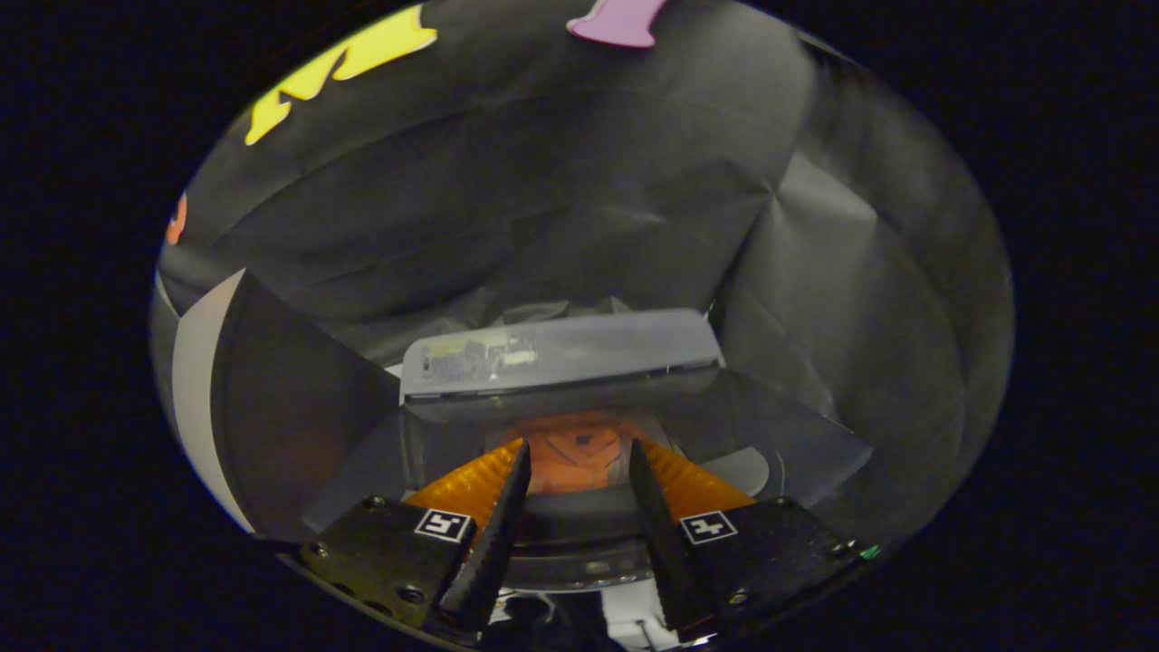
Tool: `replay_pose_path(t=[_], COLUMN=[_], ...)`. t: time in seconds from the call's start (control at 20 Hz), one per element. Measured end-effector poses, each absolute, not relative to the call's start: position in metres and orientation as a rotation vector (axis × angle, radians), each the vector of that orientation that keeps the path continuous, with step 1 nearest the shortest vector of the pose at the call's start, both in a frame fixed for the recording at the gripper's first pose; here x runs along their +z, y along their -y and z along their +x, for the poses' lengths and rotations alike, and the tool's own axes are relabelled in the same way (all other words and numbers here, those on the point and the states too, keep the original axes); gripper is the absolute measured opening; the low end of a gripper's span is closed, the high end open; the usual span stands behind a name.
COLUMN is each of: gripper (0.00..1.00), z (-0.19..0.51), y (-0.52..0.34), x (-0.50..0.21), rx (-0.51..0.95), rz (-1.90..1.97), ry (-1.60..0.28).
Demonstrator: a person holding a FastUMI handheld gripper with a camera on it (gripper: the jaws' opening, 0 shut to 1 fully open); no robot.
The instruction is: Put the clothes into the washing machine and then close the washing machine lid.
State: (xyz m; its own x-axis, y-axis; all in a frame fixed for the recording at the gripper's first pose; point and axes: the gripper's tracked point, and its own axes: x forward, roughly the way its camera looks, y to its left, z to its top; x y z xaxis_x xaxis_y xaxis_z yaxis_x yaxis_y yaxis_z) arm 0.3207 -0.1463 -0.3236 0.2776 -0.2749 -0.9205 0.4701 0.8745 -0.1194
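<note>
Orange clothes (575, 455) lie inside the washing machine (561, 358) drum, just beyond the gripper (575, 462), whose fingers stand apart, holding nothing.

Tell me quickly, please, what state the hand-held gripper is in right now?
Hand-held gripper: open, holding nothing; its fingers are spread apart just ahead of the orange clothes lying inside the washing machine.
</note>
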Motion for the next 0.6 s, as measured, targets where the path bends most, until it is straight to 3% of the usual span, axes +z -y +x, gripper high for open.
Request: replay_pose_path(t=[0.6], gripper=[0.72], z=[0.307], y=[0.134], x=[-0.335], rx=[-0.420], rz=[0.225], ry=[-1.252])
